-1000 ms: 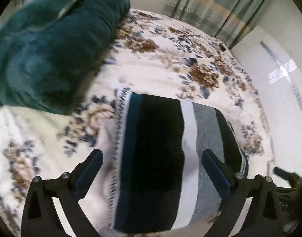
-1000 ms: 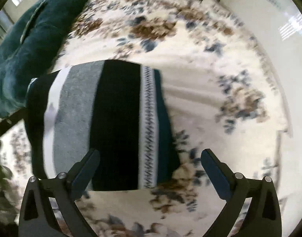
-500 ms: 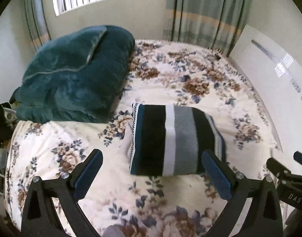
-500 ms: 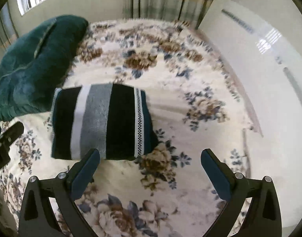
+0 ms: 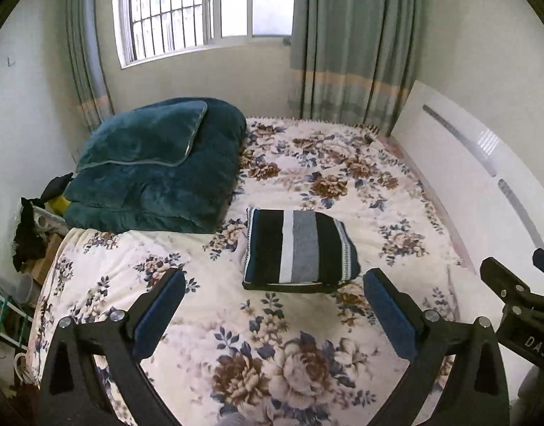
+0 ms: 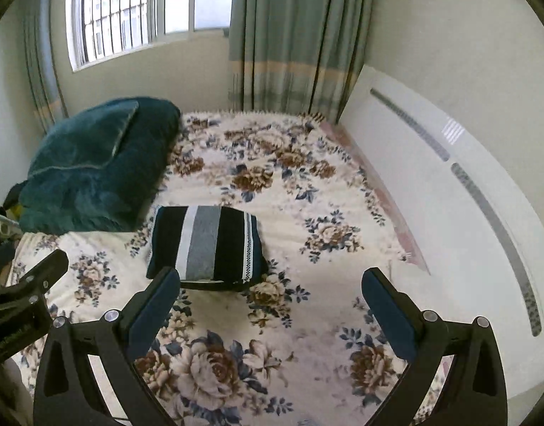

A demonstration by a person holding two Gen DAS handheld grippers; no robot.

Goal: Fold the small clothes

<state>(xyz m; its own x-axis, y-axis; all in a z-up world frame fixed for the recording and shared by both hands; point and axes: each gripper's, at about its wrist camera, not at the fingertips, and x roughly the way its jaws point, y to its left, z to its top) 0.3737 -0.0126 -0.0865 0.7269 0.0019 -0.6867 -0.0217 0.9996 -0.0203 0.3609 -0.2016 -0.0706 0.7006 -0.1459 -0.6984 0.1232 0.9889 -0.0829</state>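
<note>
Left gripper (image 5: 273, 300), right gripper (image 6: 271, 298) spread wide above bed (image 5: 307, 337)

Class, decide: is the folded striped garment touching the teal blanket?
Apart. The left wrist view shows a strip of floral bedspread between the folded striped garment and the teal blanket.

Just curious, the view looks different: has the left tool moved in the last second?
Yes. The left tool has pulled back and up from the folded striped garment, which now looks small beside the teal blanket, with the window now in view.
</note>
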